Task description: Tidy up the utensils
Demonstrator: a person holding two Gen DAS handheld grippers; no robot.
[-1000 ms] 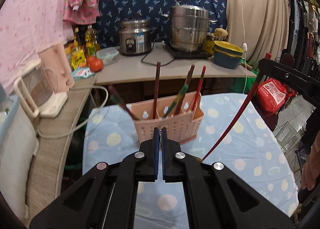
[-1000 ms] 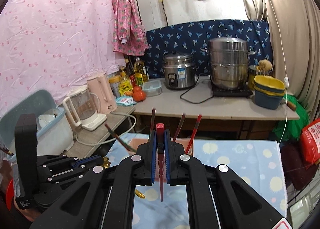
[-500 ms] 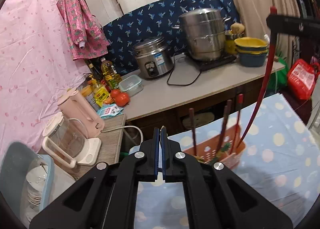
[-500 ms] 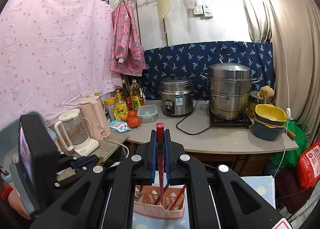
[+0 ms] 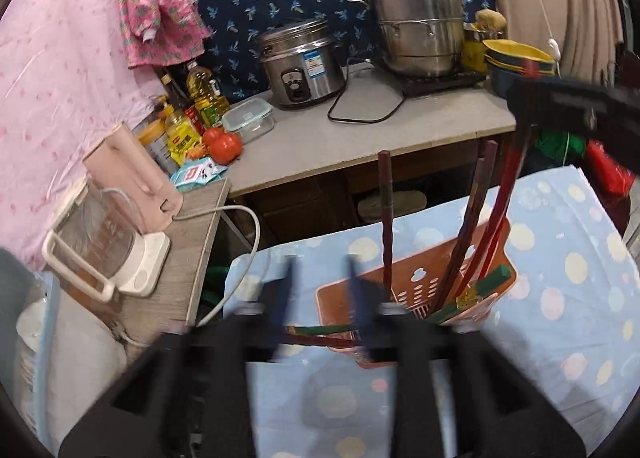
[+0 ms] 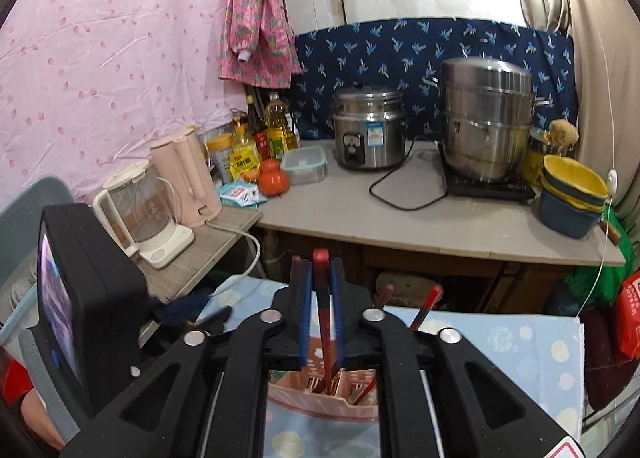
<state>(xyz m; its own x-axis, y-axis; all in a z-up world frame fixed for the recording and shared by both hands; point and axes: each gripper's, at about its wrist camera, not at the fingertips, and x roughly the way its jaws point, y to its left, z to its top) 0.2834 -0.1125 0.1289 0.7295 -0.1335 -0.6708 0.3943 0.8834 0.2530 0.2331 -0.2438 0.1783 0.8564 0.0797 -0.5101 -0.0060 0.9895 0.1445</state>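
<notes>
A pink slotted utensil basket [image 5: 420,286] stands on the blue dotted tablecloth [image 5: 560,298] with several dark red chopsticks [image 5: 386,217] upright in it. My left gripper [image 5: 318,298] is blurred just in front of the basket, its jaws opening with nothing held; a green-and-red chopstick [image 5: 320,332] leans out of the basket beyond the gap. In the right wrist view my right gripper [image 6: 321,298] hangs over the basket [image 6: 320,394]. Its jaws are opening around a red chopstick [image 6: 322,290] whose lower end sits in the basket. The pads stand slightly off it.
Behind the table is a counter [image 6: 400,217] with a rice cooker [image 6: 368,133], steamer pot [image 6: 486,117], stacked bowls [image 6: 572,193], oil bottles and tomatoes [image 6: 274,179]. Two kettles [image 6: 160,201] stand on a side shelf at left, above a dish rack [image 5: 24,338].
Both grippers moved toward the basket. The left jaws went from shut to apart. The red chopstick's lower end dropped into the basket and the right jaws loosened off it.
</notes>
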